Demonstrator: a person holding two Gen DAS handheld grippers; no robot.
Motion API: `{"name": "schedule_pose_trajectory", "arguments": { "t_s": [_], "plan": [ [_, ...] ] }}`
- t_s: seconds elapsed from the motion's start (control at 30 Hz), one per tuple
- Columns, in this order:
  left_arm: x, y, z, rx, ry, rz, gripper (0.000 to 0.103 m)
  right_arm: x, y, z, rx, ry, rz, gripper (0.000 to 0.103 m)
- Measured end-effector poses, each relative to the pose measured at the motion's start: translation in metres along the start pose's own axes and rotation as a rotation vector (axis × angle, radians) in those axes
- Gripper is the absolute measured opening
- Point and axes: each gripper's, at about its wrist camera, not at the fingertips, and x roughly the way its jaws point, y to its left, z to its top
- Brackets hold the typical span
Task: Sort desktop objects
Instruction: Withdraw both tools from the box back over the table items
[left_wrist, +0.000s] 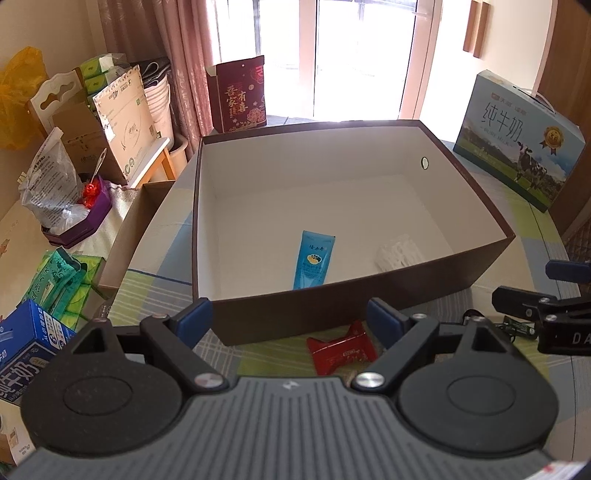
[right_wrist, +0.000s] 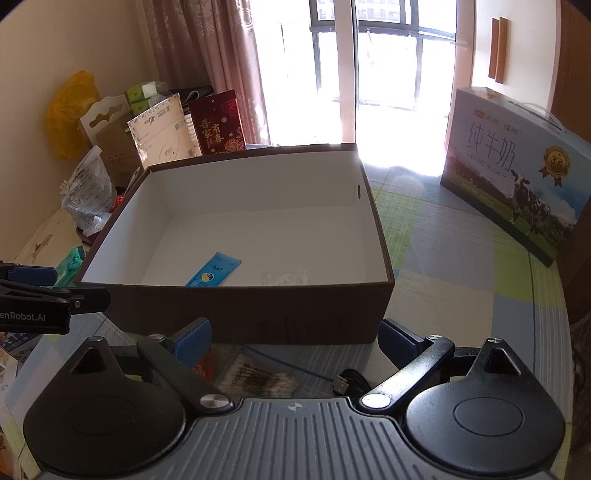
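A brown open box with a white inside stands on the table; it also shows in the right wrist view. Inside lie a blue tube and a white foam net. My left gripper is open and empty in front of the box, above a red packet. My right gripper is open and empty, above a clear bag of cotton swabs and a black USB cable. The red packet's edge shows by its left finger.
A milk carton box stands at the back right on the checked tablecloth. To the left are a blue milk box, green tissue packs, a plastic bag and a red gift bag.
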Motion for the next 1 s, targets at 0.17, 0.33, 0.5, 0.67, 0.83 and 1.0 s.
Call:
{"name": "schedule_pose_trajectory", "arguments": {
  "t_s": [0.17, 0.33, 0.5, 0.67, 0.83, 1.0],
  "plan": [
    [-0.011, -0.001, -0.010, -0.014, -0.009, -0.009, 0.088, -0.013, -0.005, -0.011, 0.041, -0.006, 0.004, 0.094],
    [-0.016, -0.004, -0.019, -0.004, -0.005, -0.011, 0.088, -0.025, -0.008, -0.023, 0.054, -0.011, -0.004, 0.094],
    [-0.016, -0.003, -0.033, -0.025, 0.018, -0.033, 0.088, -0.034, -0.015, -0.034, 0.090, -0.020, -0.004, 0.094],
    [-0.014, -0.003, -0.046, -0.032, 0.046, -0.040, 0.088, -0.037, -0.022, -0.049, 0.113, 0.000, -0.014, 0.094],
    [-0.010, 0.001, -0.058, -0.048, 0.060, -0.047, 0.088, -0.039, -0.029, -0.064, 0.133, 0.012, -0.040, 0.094],
    [-0.005, 0.003, -0.075, -0.047, 0.079, -0.062, 0.087, -0.039, -0.038, -0.082, 0.166, 0.032, -0.062, 0.094]
  ]
}}
